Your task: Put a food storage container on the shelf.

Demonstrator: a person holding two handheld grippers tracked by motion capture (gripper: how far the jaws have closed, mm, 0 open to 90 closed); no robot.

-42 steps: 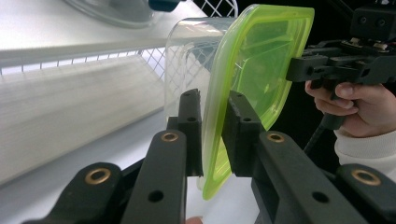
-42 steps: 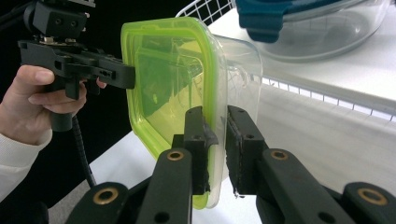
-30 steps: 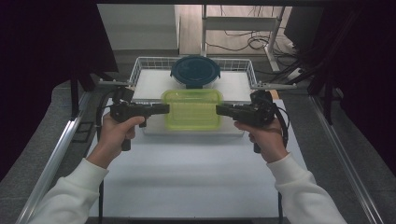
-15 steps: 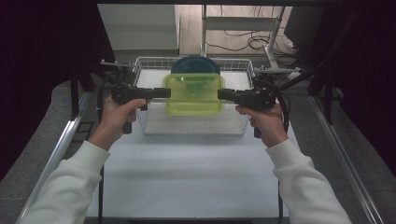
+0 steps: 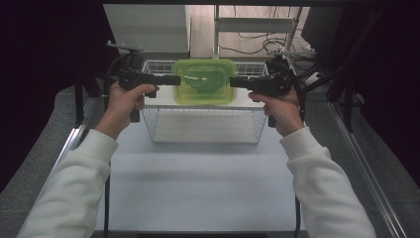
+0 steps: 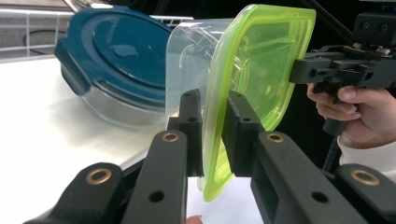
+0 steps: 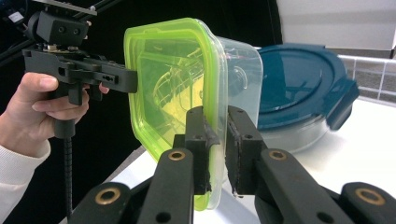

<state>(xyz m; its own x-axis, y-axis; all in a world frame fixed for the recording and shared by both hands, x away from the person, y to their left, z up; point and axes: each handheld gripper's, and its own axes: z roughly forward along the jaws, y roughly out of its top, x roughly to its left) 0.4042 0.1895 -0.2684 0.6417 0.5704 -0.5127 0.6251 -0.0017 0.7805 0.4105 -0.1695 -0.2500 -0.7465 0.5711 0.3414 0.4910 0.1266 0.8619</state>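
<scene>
Both tongs, left (image 5: 177, 79) and right (image 5: 233, 82), are clamped on opposite rims of the green-lidded box (image 5: 204, 81), held above the wire basket (image 5: 205, 130) on the desk, so I'd keep it level and lower evenly.

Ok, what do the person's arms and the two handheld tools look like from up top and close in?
White long sleeves cover both forearms. The left tool and right tool are matte black with pistol-style handles; each trails a black cable. Close up, the jaws are black linked bars with brass-coloured rivets.

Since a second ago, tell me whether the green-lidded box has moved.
Yes. The box went away from the person, from the wire basket's near part to over its far rim.
</scene>
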